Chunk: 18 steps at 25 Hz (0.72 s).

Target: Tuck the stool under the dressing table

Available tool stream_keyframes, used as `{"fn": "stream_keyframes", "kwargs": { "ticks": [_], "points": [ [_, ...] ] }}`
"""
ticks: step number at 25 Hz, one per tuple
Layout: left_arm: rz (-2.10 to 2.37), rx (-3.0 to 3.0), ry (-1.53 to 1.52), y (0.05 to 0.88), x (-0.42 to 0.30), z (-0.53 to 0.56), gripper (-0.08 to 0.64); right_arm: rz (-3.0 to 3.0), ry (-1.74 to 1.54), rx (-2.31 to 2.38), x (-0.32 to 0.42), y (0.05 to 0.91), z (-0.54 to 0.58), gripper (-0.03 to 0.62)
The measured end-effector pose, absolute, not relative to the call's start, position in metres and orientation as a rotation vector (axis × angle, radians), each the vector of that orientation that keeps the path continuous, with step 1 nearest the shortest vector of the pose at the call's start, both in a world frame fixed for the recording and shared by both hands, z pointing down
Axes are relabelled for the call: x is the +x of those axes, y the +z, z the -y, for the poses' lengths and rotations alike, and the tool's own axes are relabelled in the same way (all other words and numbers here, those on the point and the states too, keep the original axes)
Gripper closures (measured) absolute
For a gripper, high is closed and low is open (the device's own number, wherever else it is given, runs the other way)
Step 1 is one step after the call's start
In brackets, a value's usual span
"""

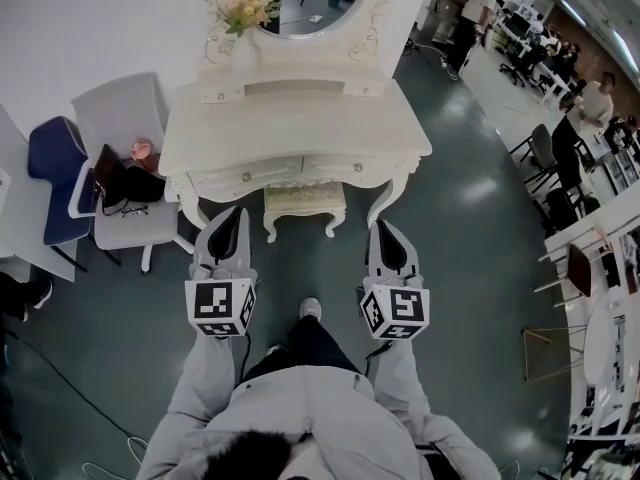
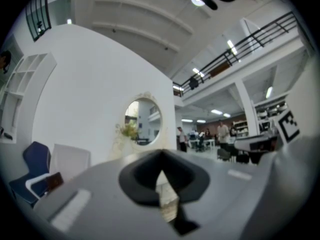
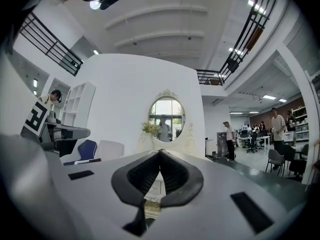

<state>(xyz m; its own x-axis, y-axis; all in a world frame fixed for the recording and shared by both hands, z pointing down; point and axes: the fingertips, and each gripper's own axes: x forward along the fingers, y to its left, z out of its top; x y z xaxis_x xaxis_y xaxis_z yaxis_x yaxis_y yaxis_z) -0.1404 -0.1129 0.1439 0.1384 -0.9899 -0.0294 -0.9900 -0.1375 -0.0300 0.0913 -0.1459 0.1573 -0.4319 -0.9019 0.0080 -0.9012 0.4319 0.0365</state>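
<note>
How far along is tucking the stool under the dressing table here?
Looks mostly done: the stool sits between the front legs of the dressing table, its rear under the top, front edge and two legs showing. In hand: nothing; the left gripper and right gripper are shut and empty, apart from the stool. Left: at most a deeper push, if wanted.
</note>
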Motion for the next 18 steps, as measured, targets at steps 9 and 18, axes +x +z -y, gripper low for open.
{"fn": "stream_keyframes", "kwargs": {
  "ticks": [9,18],
  "points": [
    [-2.02,-2.318,0.043,0.13,-0.144,0.104,0.551,2.631,-0.069,1.665,0.087,0.149,0.138,0.591],
    [-2.004,-2.311,0.061,0.126,-0.146,0.103,0.551,2.631,-0.088,1.687,0.087,0.142,0.138,0.591]
  ]
}}
